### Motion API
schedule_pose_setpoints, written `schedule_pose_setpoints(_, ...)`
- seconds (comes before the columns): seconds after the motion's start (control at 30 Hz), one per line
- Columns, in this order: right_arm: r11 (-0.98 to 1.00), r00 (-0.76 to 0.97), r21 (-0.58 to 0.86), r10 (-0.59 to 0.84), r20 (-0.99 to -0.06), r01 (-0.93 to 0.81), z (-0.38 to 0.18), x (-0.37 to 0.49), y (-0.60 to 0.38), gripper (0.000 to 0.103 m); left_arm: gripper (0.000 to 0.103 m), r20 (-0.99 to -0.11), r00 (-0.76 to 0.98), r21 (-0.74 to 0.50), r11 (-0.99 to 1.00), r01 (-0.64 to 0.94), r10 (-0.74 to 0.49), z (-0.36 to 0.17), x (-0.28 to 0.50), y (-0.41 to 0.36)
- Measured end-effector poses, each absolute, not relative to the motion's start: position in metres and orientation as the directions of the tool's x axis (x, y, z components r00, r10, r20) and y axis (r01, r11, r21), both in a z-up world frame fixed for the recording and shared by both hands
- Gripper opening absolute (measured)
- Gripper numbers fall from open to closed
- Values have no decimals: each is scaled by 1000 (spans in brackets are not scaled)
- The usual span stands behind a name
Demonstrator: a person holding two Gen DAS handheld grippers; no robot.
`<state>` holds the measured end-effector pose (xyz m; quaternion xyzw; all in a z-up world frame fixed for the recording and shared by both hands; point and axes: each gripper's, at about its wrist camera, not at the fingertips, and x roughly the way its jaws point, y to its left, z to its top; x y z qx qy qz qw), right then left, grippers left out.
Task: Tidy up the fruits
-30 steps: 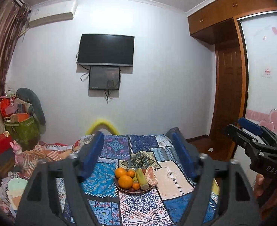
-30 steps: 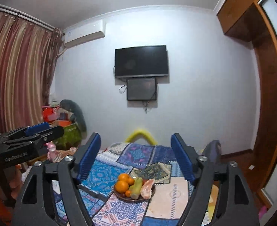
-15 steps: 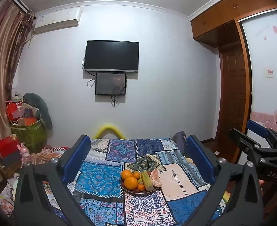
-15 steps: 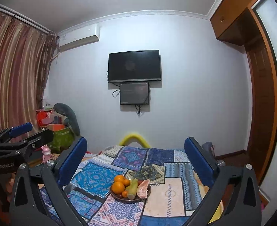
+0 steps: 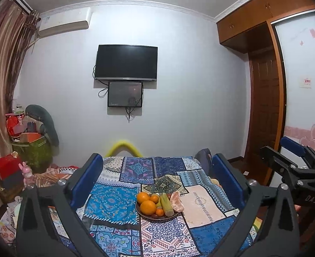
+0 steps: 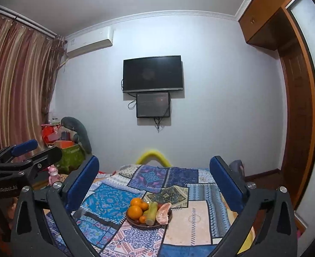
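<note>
We held both tongs, left [image 5: 157, 184] and right [image 6: 154, 184], spread apart and empty; fruit plate [image 5: 143, 214] sat at 6 o'clock, bare quilt [image 5: 202, 203] around it.

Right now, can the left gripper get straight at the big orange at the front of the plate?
Probably yes: the left gripper is open and empty, the big orange sits exposed at the plate front, and nothing lies between.

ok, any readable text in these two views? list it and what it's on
"DAS": on the right gripper body, seen from the left wrist view.
"GenRobot.AI": on the left gripper body, seen from the right wrist view.
Red and white wall sticker: too small to read.
Air conditioner label: too blurred to read.
</note>
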<state>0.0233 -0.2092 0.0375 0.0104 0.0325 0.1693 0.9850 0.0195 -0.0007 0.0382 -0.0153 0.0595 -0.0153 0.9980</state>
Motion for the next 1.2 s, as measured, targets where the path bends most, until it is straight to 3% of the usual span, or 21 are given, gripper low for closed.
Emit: schedule_pose_setpoints(1.2,948,947,27,317,-55,-316,40,19,-210,103,103,-129,990,-34,998,54,-58,35,22,-1)
